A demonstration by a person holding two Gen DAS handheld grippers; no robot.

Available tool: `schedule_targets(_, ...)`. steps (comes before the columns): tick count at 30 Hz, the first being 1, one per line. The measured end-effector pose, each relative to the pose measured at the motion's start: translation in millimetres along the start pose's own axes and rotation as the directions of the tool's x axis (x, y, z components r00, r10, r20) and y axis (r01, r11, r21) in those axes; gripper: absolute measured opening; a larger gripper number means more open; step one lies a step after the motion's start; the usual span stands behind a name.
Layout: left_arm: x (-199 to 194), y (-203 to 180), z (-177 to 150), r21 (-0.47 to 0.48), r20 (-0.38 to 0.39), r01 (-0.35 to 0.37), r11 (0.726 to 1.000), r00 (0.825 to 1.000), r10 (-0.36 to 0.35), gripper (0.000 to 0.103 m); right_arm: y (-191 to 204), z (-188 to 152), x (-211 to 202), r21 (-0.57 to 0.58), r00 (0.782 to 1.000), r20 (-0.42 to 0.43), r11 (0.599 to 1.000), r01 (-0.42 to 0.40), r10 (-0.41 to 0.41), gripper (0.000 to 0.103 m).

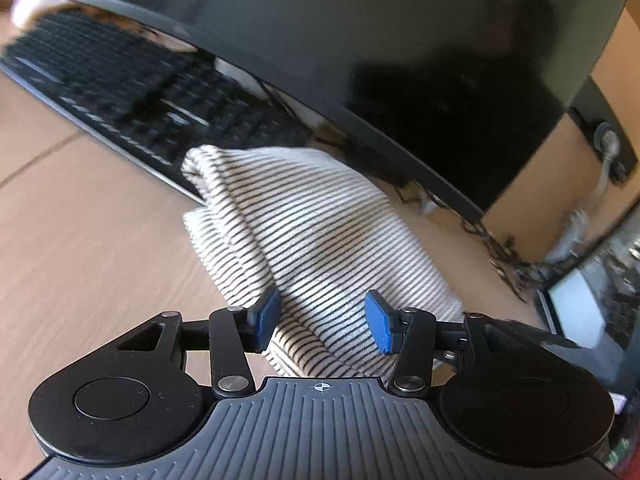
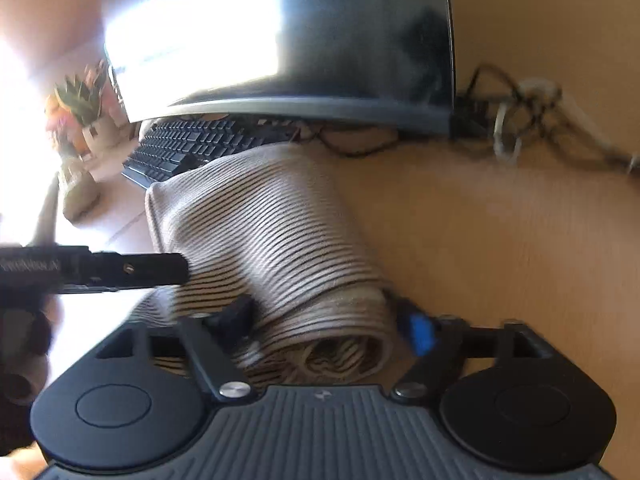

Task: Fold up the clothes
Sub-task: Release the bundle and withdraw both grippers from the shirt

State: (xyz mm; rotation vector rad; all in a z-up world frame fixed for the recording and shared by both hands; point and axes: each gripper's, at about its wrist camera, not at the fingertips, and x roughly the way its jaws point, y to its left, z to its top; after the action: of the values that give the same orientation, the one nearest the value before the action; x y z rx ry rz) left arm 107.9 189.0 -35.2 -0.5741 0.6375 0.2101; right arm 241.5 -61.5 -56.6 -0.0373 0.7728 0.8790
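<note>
At the far left of the wooden tabletop (image 2: 500, 240), potted plants (image 2: 80, 120) stand in bright light; whether the pots hold anything besides the plants is too washed out to tell. Next comes a black keyboard (image 1: 132, 100), lying in front of a dark monitor (image 1: 360, 40). Just right of the keyboard lies the striped garment (image 1: 312, 240), bundled into a thick folded roll, its long axis running away from both cameras toward the monitor, its far end against the keyboard's edge. The left tongs (image 1: 324, 322) are spread, a blue pad on either side of the roll's near end. The right tongs (image 2: 328, 326) are also spread, straddling the near end, where inner layers show. Both sit equally close. Tangled cables (image 2: 520, 120) lie farthest right.
</note>
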Motion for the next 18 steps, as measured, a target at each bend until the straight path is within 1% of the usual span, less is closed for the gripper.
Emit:
schedule_targets(1, -6.6, -6.5, -8.9, -0.011, 0.024, -0.04, 0.999, 0.999, 0.04, 0.079, -1.3, -1.5, -4.2, -0.022, 1.0, 0.012, 1.0, 0.0, 0.001, 0.092)
schedule_targets(2, -13.2, -13.1, -17.7, -0.022, 0.048, -0.08, 0.997, 0.996, 0.081, 0.083, -2.6, -3.1, -8.3, -0.045, 1.0, 0.024, 0.999, 0.0, 0.001, 0.102)
schedule_targets(4, -26.5, -26.1, -35.5, -0.048, 0.094, -0.158, 0.986, 0.982, 0.162, 0.094, -5.2, -6.1, -16.7, -0.09, 0.999, 0.048, 0.996, 0.0, 0.004, 0.103)
schedule_targets(5, -33.1, -32.7, -44.4, -0.063, 0.116, -0.196, 0.979, 0.972, 0.202, 0.097, -6.5, -7.6, -20.8, -0.112, 0.998, 0.059, 0.994, 0.001, 0.006, 0.103)
schedule_targets(7, -46.3, -45.8, -62.1, -0.094, 0.158, -0.27, 0.958, 0.946, 0.282, 0.102, -9.0, -10.7, -29.2, -0.156, 0.997, 0.083, 0.988, 0.004, 0.01, 0.103)
schedule_targets(10, -63.7, -64.4, -87.7, -0.141, 0.208, -0.368, 0.919, 0.897, 0.391, 0.103, -19.9, -22.1, -36.8, -0.207, 0.995, 0.097, 0.978, -0.014, 0.035, 0.103)
schedule_targets(12, -64.5, -72.7, -100.5, -0.15, 0.203, -0.4, 0.904, 0.883, 0.424, 0.103, -30.0, -35.1, -41.1, -0.246, 0.995, 0.084, 0.969, -0.03, 0.052, 0.103)
schedule_targets(14, -65.3, -80.9, -113.3, -0.159, 0.198, -0.431, 0.888, 0.867, 0.457, 0.103, -29.7, -52.8, -41.8, -0.32, 0.993, 0.119, 0.947, 0.016, 0.023, 0.103)
schedule_targets(15, -65.6, -85.0, -119.7, -0.164, 0.196, -0.447, 0.879, 0.859, 0.473, 0.103, -29.5, -58.6, -42.9, -0.34, 0.992, 0.123, 0.94, 0.037, 0.006, 0.103)
schedule_targets(18, -66.8, -97.4, -138.8, -0.177, 0.188, -0.492, 0.852, 0.833, 0.52, 0.103, -37.1, -67.9, -55.8, -0.334, 0.99, 0.135, 0.943, 0.015, 0.032, 0.103)
